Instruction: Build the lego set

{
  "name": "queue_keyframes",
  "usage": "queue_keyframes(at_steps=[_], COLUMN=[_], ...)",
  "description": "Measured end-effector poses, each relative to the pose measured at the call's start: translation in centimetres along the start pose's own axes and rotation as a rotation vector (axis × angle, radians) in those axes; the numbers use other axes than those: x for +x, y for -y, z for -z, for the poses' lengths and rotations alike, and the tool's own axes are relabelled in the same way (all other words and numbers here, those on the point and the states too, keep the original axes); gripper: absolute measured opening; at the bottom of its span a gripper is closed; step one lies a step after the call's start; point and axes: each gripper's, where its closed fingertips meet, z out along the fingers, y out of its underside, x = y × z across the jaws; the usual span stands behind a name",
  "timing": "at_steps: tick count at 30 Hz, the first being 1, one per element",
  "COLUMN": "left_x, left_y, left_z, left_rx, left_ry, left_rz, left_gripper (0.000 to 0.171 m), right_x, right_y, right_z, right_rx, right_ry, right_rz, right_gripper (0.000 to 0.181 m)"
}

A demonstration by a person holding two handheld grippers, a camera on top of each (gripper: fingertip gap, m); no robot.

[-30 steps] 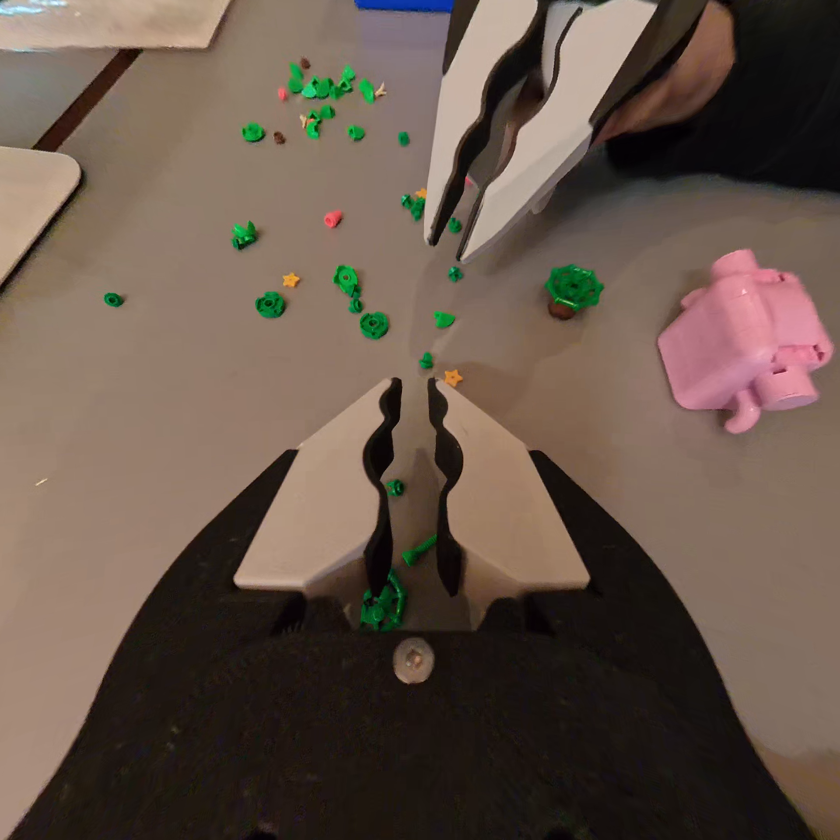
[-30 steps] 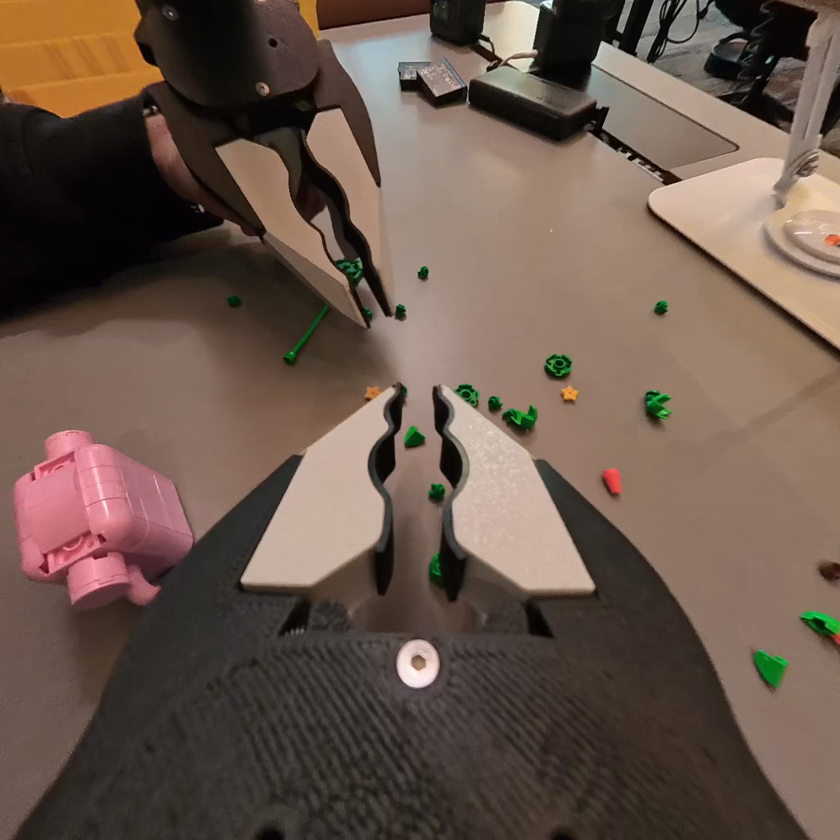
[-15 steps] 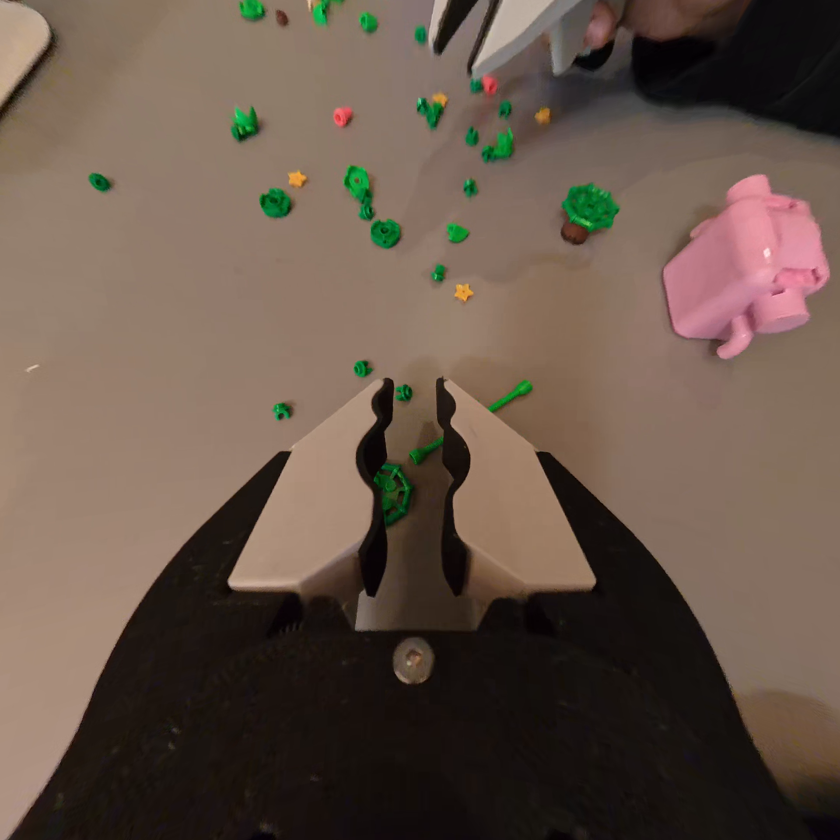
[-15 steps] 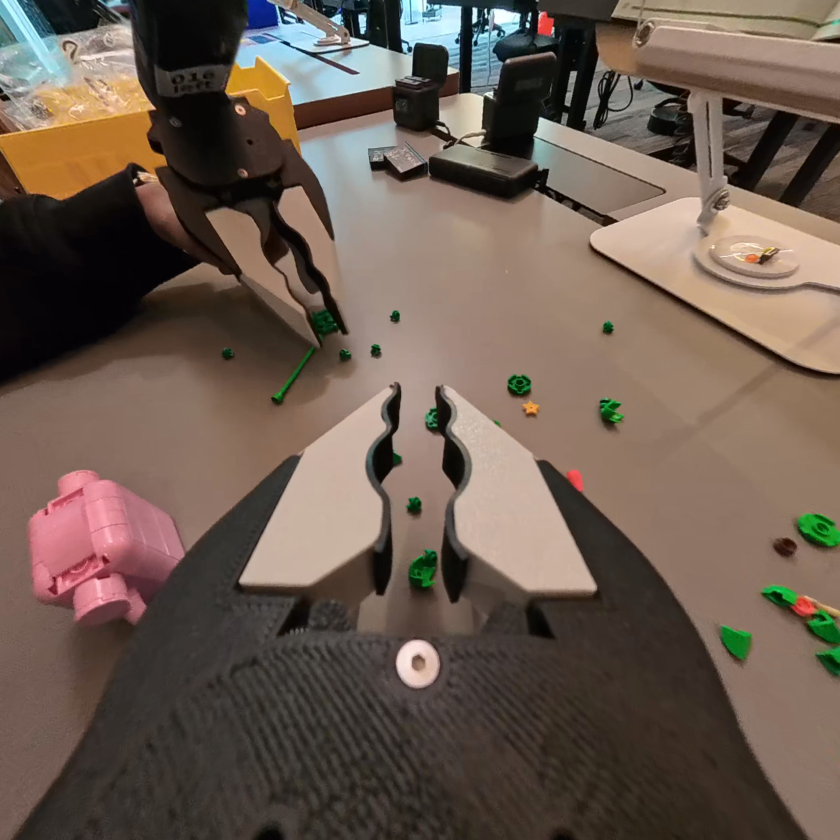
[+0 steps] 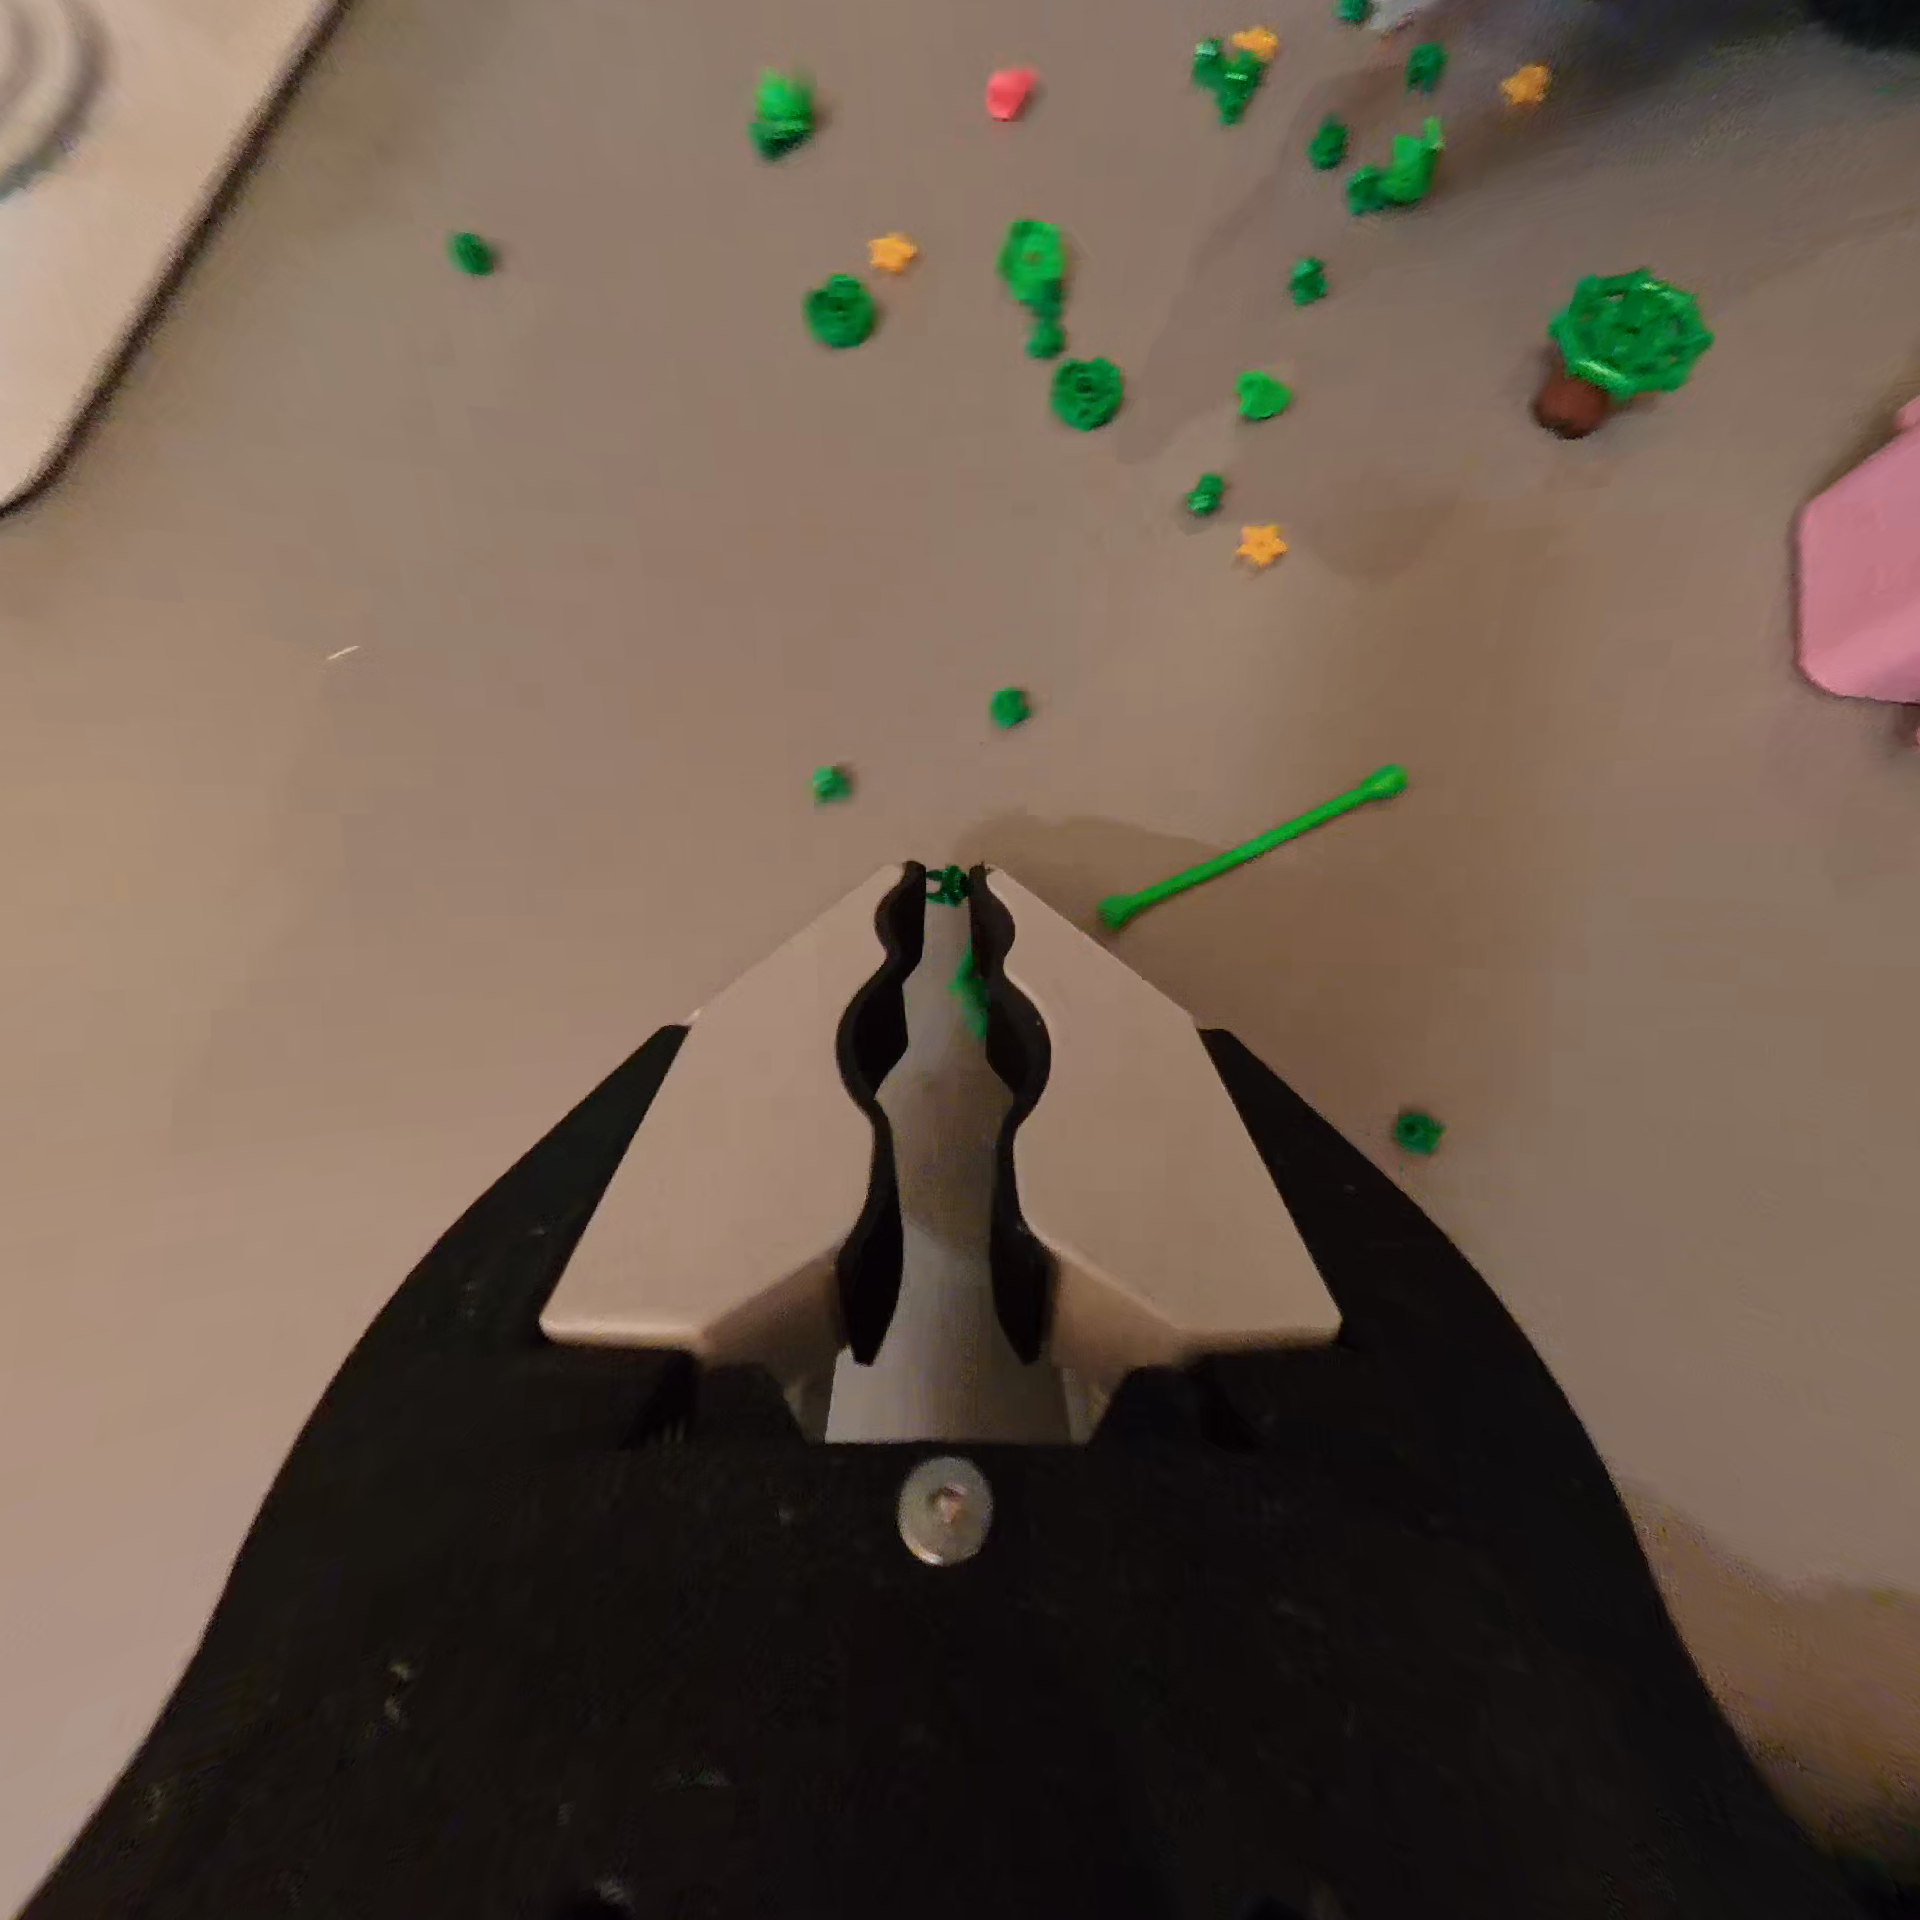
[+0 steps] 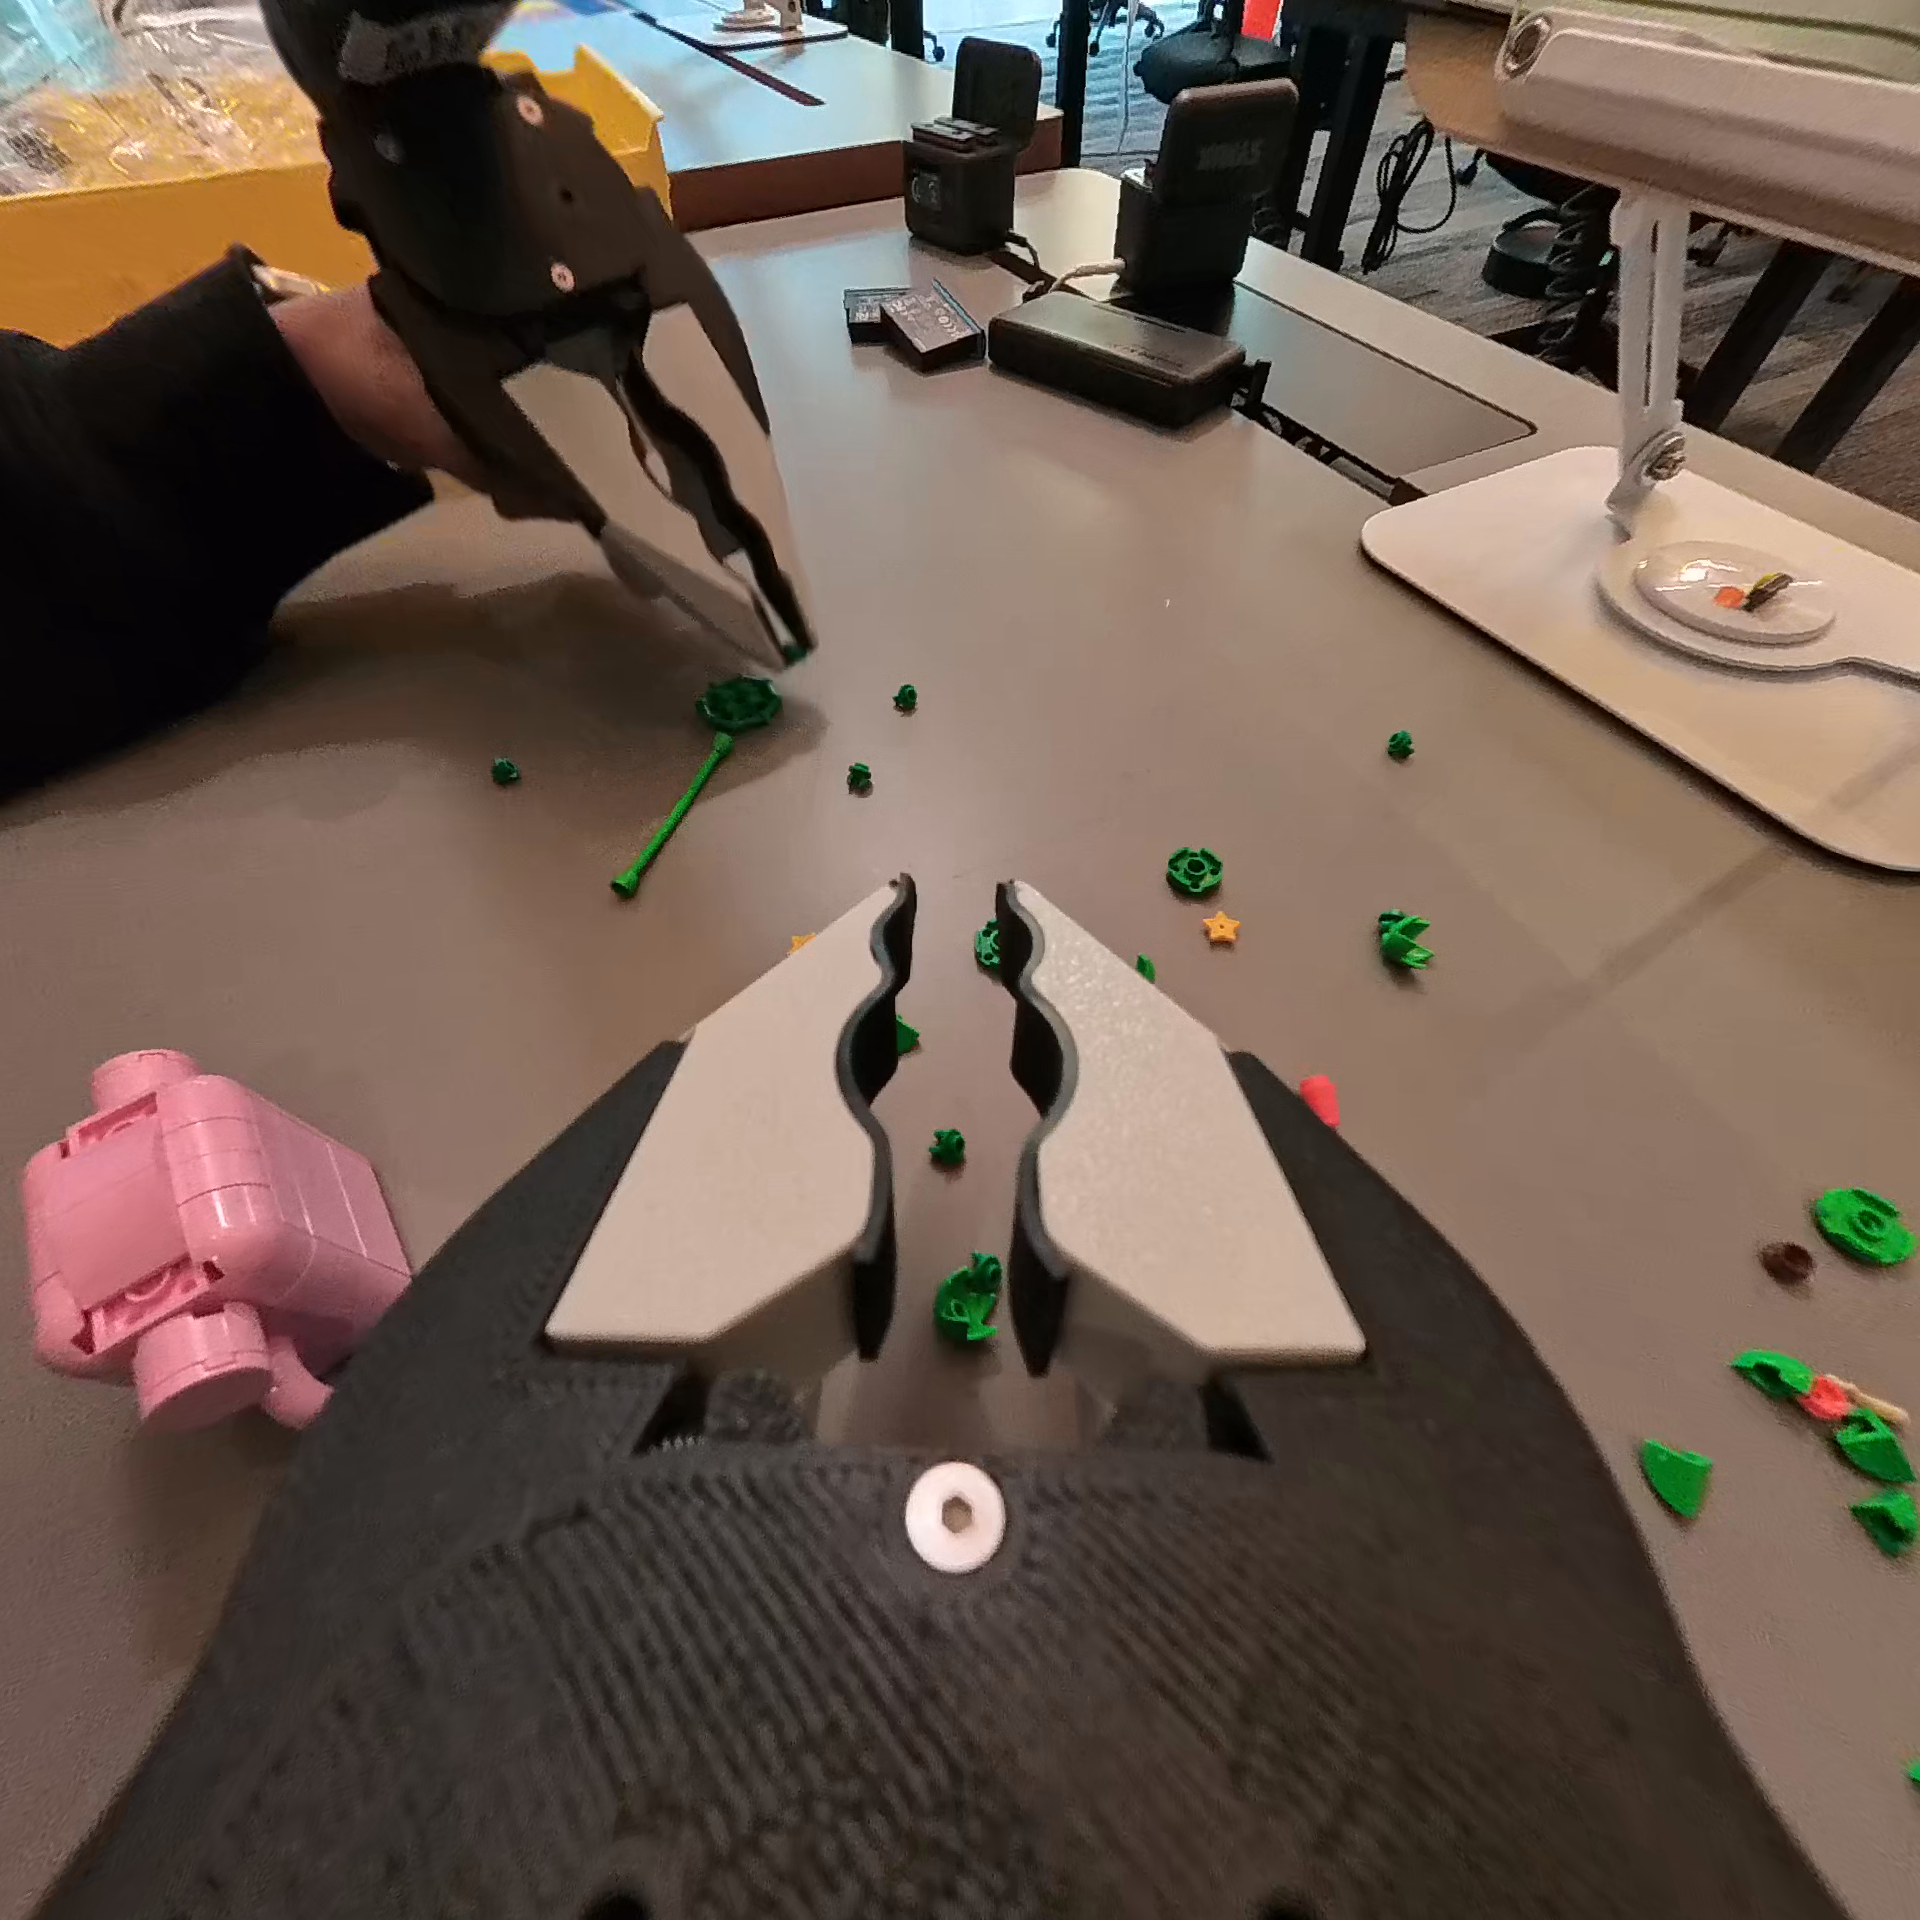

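Note:
Small green, orange and red lego pieces lie scattered on the grey table. My left gripper is tipped down at the table, its jaws closed on a small green stud at the very tips. It also shows in the right wrist view. A round green web piece and a green stick lie just beside those tips. My right gripper hovers over loose green pieces, narrowly open and empty. A pink lego build lies on its side to the left of it.
A green web piece on a brown base stands at the far right. A white stand base lies on the right, black devices at the back, a yellow bin at the back left. A person's sleeve rests on the table. Across from one pair of fingers to the other is roughly 15 cm. The green stick is closer to my left gripper, around 6 cm from its tips; the right tips are 12 cm off. It is also in sight in the right wrist view.
My left gripper drew back toward the near side and narrowed its jaws onto a small green stud; the web piece dropped out of its jaws. The right gripper rose and backed off slightly.

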Motion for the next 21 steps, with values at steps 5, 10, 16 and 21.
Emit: queue_keyframes(at_steps=[5, 10, 16, 21], left_x=[-4.3, -4.9, -4.1, -4.0], left_y=[-3.1, -4.8, -5.4, -5.3], left_z=[3.4, 3.6, 3.1, 3.1], left_rx=[0.023, 0.003, -0.023, -0.016], left_ry=[0.139, 0.119, 0.063, 0.055], left_rz=[0.104, 0.151, 0.171, 0.181], left_gripper=[0.005, 0.005, 0.005, 0.013], right_x=[-0.2, -0.3, -0.2, -0.2], right_y=[0.2, -0.2, -0.3, -0.2], right_z=[0.0, -0.3, -0.3, -0.3], right_rx=[0.004, -0.018, -0.026, -0.024], right_ry=[0.002, -0.005, -0.015, -0.020], right_rz=[0.003, 0.022, 0.026, 0.035], right_gripper=[0.014, 0.014, 0.013, 0.013])
